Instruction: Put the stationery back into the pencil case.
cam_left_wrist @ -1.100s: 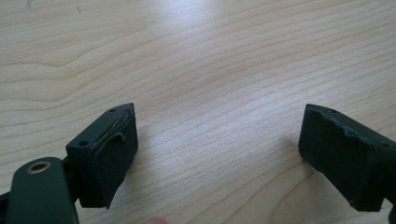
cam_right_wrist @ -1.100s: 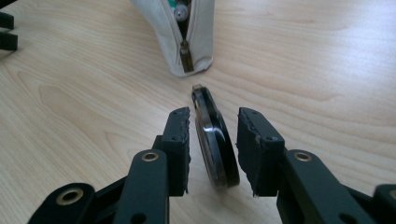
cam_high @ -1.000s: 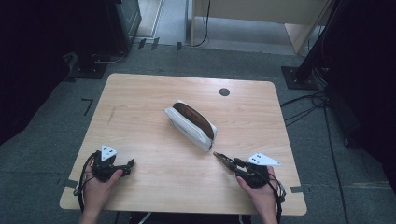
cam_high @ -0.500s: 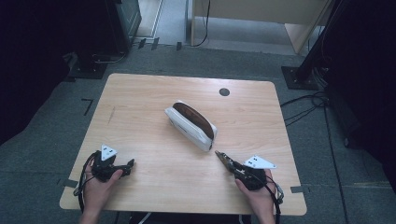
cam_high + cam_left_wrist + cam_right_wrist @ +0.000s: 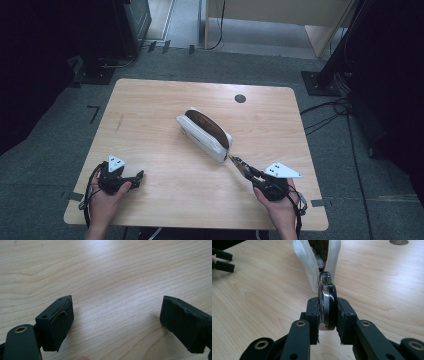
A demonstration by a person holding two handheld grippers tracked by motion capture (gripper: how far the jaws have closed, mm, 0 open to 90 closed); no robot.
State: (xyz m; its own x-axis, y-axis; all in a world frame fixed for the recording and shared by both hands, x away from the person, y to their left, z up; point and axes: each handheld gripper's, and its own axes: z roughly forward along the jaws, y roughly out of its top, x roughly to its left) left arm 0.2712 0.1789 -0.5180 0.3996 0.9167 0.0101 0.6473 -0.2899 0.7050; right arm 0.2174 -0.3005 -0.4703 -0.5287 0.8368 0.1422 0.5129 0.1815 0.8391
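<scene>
Gripping flat glossy black disc.

- The table is showing a pale wood grain with wavy tan lines.
- The pouch is looking white outside, with a dark brown opening along its top.
- The flat object between the right gripper's jaws is gleaming black with a silver rim.
- Both grippers are showing black; the left gripper is wearing a light grey plate on top.
- The round insert in the table is appearing dark grey.
- The floor is looking dull grey-green.
</scene>
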